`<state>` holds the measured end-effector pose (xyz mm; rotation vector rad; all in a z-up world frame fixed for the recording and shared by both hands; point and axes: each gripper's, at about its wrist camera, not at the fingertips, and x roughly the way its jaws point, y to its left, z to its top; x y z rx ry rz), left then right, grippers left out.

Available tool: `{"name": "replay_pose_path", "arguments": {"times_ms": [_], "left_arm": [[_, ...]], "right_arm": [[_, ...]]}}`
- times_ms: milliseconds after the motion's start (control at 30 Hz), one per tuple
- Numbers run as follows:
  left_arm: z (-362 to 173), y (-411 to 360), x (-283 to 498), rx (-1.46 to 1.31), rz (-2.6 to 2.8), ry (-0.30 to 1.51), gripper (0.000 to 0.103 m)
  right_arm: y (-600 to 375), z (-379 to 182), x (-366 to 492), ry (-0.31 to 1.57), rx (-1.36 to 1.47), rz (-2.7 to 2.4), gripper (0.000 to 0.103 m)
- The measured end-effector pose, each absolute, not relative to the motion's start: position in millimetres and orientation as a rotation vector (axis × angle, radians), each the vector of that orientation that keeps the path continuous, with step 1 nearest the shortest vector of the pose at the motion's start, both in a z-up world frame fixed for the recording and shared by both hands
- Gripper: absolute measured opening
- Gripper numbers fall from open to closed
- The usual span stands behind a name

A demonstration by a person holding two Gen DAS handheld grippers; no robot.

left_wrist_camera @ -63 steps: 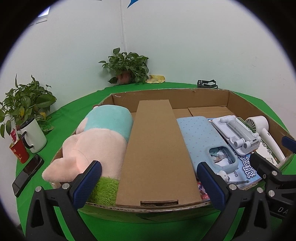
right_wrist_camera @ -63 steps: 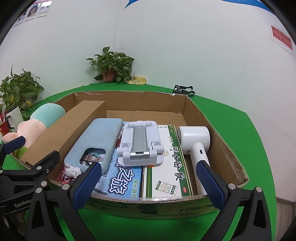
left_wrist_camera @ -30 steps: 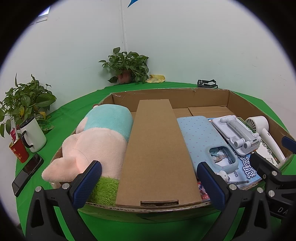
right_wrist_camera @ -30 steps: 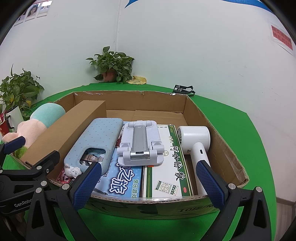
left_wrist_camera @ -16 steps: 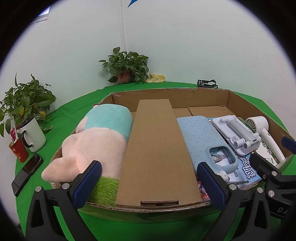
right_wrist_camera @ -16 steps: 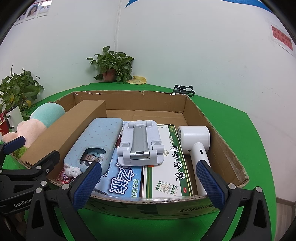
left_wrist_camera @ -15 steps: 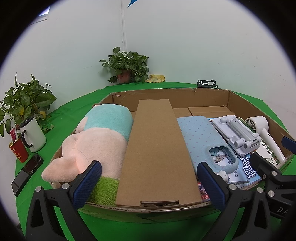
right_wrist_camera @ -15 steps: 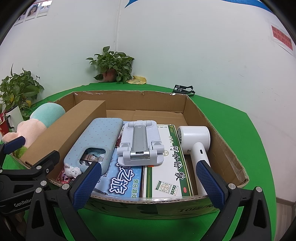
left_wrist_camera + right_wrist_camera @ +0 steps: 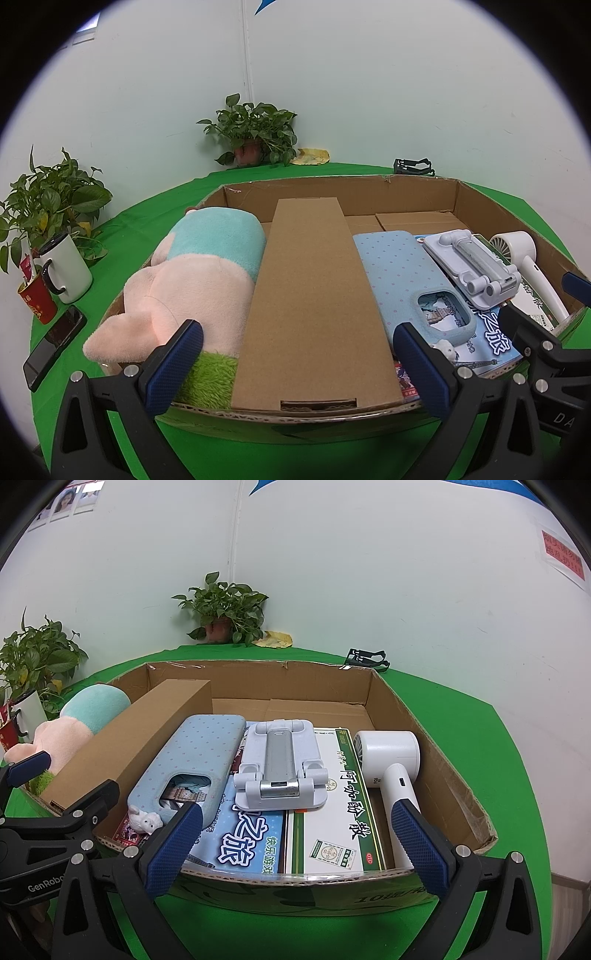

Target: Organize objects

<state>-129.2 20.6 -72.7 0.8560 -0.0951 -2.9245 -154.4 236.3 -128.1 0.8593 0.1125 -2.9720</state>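
An open cardboard box (image 9: pixel 332 188) (image 9: pixel 454 775) stands on the green table. In it lie a pink and teal plush toy (image 9: pixel 192 273), a long brown carton (image 9: pixel 310 291), a blue dotted case (image 9: pixel 195 760), a white folding phone stand (image 9: pixel 280 768), a white handheld fan (image 9: pixel 395 764), a blue book (image 9: pixel 243 845) and a green-striped white box (image 9: pixel 340 812). My left gripper (image 9: pixel 295 363) is open and empty at the box's near edge, in front of the carton. My right gripper (image 9: pixel 295 843) is open and empty at the near edge, in front of the books.
Left of the box stand a white mug (image 9: pixel 66 267), a red cup (image 9: pixel 37 302) and a black phone (image 9: pixel 53 347). Potted plants stand at the left (image 9: pixel 48 199) and in the back corner (image 9: pixel 251 136). A black clip (image 9: pixel 413 166) lies behind the box.
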Motion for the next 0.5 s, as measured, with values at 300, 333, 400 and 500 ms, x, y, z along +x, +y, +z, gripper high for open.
{"name": "replay_pose_path", "arguments": {"times_ms": [300, 333, 400, 500], "left_arm": [[-70.4, 19.0, -133.8, 0.857, -2.928, -0.095, 0.102], [-70.9, 19.7, -132.7, 0.856, -2.928, -0.094, 0.102], [-70.4, 19.9, -133.9, 0.858, -2.927, -0.096, 0.102], [-68.5, 18.7, -138.4, 0.859, -2.926, -0.098, 0.102]], "right_arm": [[234.6, -129.6, -155.1, 0.11, 0.859, -2.967, 0.103], [234.1, -129.8, -155.6, 0.11, 0.859, -2.966, 0.103], [233.0, -130.5, -156.0, 0.11, 0.857, -2.967, 0.103], [232.9, -130.5, -156.2, 0.111, 0.858, -2.967, 0.103]]}}
